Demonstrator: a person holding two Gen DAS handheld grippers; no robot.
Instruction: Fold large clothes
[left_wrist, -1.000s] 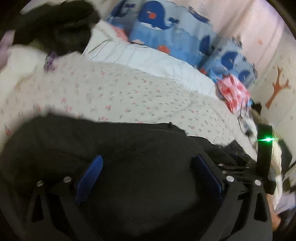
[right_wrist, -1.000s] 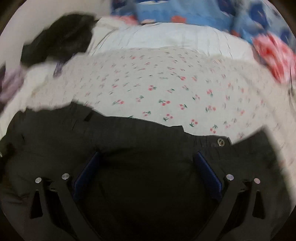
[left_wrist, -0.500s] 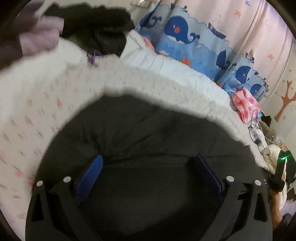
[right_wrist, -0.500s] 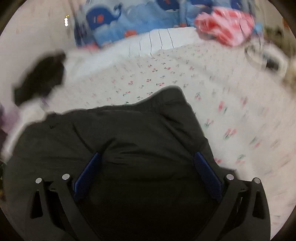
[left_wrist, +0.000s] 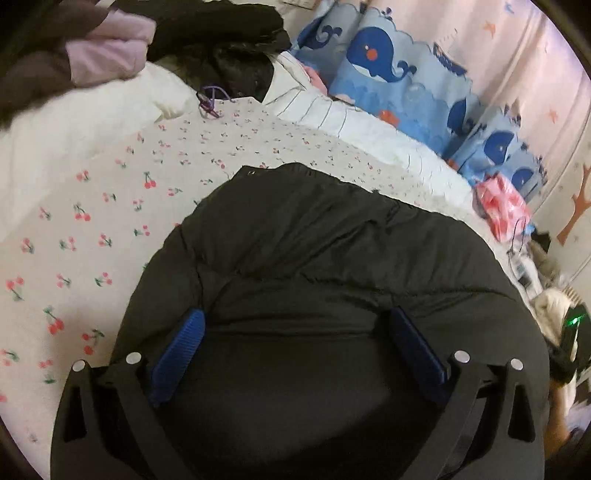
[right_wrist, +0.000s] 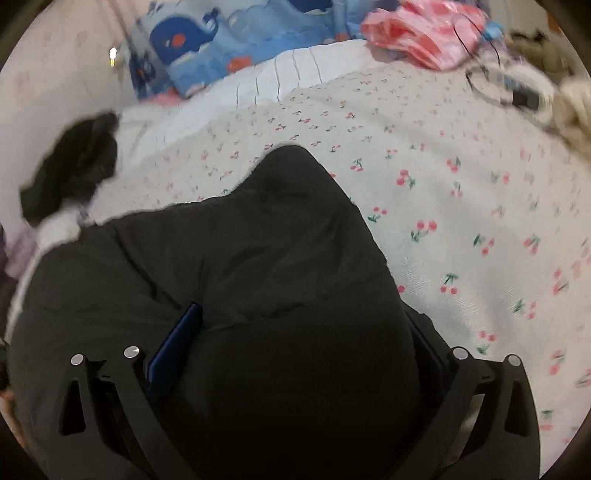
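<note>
A large black padded garment (left_wrist: 332, 258) lies bunched on a cherry-print bed sheet (left_wrist: 92, 229). My left gripper (left_wrist: 295, 347) stands wide open over it, with black fabric bulging between the blue pads (left_wrist: 181, 347). In the right wrist view the same garment (right_wrist: 258, 258) fills the lower half. My right gripper (right_wrist: 295, 350) is also wide open, its left pad (right_wrist: 177, 343) showing and its right pad mostly hidden by the fabric. Neither gripper pinches the cloth.
A pile of dark and lilac clothes (left_wrist: 147, 44) lies at the bed's far left. Whale-print curtains (left_wrist: 388, 59) and a white striped quilt (left_wrist: 351, 125) run along the back. A pink patterned cloth (right_wrist: 424, 29) and cables (right_wrist: 517, 92) lie at the far right.
Both grippers have risen and pulled back. The garment has gone from spread across the view to a narrower bunched heap, and more sheet shows on both sides.
</note>
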